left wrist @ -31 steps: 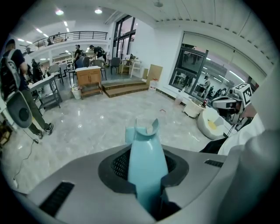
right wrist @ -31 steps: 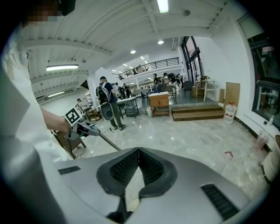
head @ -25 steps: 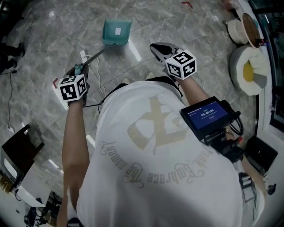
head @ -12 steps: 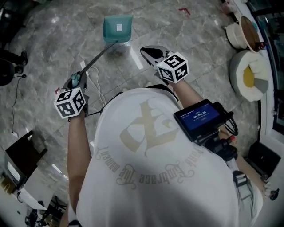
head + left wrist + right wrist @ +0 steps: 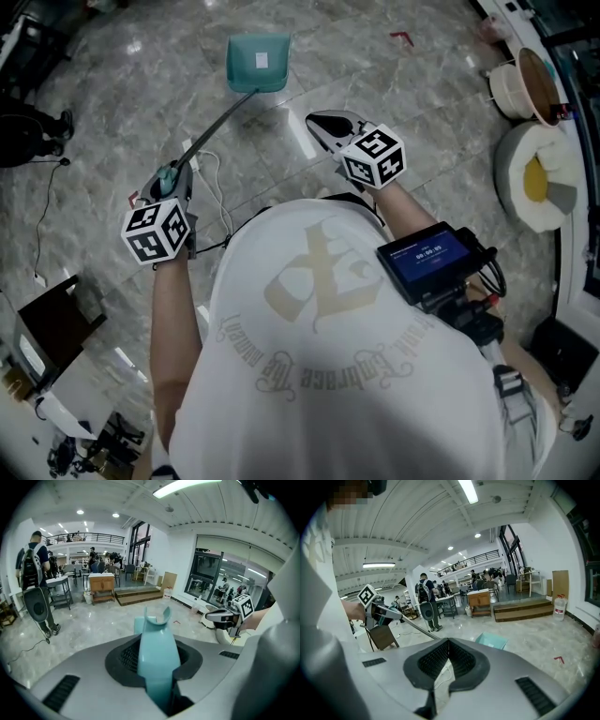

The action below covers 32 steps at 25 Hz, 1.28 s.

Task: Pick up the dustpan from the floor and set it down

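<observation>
Above the floor (image 5: 394,94), left gripper (image 5: 172,176) clamps dustpan handle (image 5: 214,131); right gripper (image 5: 321,123) closed, empty.

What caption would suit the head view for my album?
Left gripper grips the teal dustpan by its long handle; right gripper shut and empty.

Grey marble floor (image 5: 422,103) bearing a small red mark (image 5: 401,38); round white tubs (image 5: 511,86) at its right edge; in the hall beyond, a wooden cabinet (image 5: 102,582), low wooden steps (image 5: 138,595) and a cardboard box (image 5: 168,580) — a person with a backpack (image 5: 33,569) stands at the left.
</observation>
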Motion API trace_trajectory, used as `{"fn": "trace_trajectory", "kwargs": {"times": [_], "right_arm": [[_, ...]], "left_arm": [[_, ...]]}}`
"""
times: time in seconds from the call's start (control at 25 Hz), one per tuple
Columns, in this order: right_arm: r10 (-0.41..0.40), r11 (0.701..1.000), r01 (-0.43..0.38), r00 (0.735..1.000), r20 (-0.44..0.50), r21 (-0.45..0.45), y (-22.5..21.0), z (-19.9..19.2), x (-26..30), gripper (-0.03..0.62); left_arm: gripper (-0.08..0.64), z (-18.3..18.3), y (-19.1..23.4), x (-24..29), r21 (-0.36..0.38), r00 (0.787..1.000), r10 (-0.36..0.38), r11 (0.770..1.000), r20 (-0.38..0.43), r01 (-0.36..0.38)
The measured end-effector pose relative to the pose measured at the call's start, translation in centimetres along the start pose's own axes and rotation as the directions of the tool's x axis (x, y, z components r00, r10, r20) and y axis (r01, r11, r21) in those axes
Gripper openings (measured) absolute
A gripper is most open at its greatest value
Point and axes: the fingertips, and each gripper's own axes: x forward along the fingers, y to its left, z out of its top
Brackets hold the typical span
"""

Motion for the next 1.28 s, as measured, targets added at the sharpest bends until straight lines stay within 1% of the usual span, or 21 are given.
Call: {"fn": "trace_trajectory", "kwargs": {"times": [0.08,0.24,0.56,0.68,0.92,1.16,1.28], "right_arm": [[0.0,1.0,0.0,1.0,0.0,0.003,0.1,-0.2,0.0,0.017],[0.002,1.0,-0.002,1.0,-0.001,0.007,0.2,-0.6,-0.3,0.017],[-0.008,1.0,0.008,1.0,-0.018,0.028,-0.1,-1.7,-0.6,0.017],[-0.008,0.999,0.009,1.0,-0.019,0.038,-0.1,-2.0,-0.8,0.017],[-0.012,0.998,0.014,0.999,-0.033,0.064,-0.1,-2.9,-1.0,0.017],[-0.025,0.996,0.028,0.999,-0.035,0.089,-0.5,-3.5,-0.9,0.017],[-0.031,0.994,0.036,0.998,-0.045,0.105,-0.6,-3.9,-1.1,0.017]], "left_arm": [[0.094,-0.4,0.1,-0.1,0.005,1.0,0.005,1.0,-0.008,-0.005],[0.094,-1.4,0.1,-0.2,-0.012,1.0,0.012,1.0,-0.027,-0.012],[0.094,-2.3,-0.2,0.5,-0.005,0.998,0.008,1.0,-0.059,-0.009],[0.094,-2.6,-0.6,0.6,0.015,0.997,0.01,1.0,-0.073,-0.009],[0.094,-3.5,-1.4,1.4,0.09,0.991,0.012,0.996,-0.131,0.0],[0.094,-4.6,-1.2,2.1,0.111,0.983,0.012,0.994,-0.185,0.009],[0.094,-5.0,-1.4,2.7,0.116,0.978,-0.001,0.993,-0.21,0.026]]}}
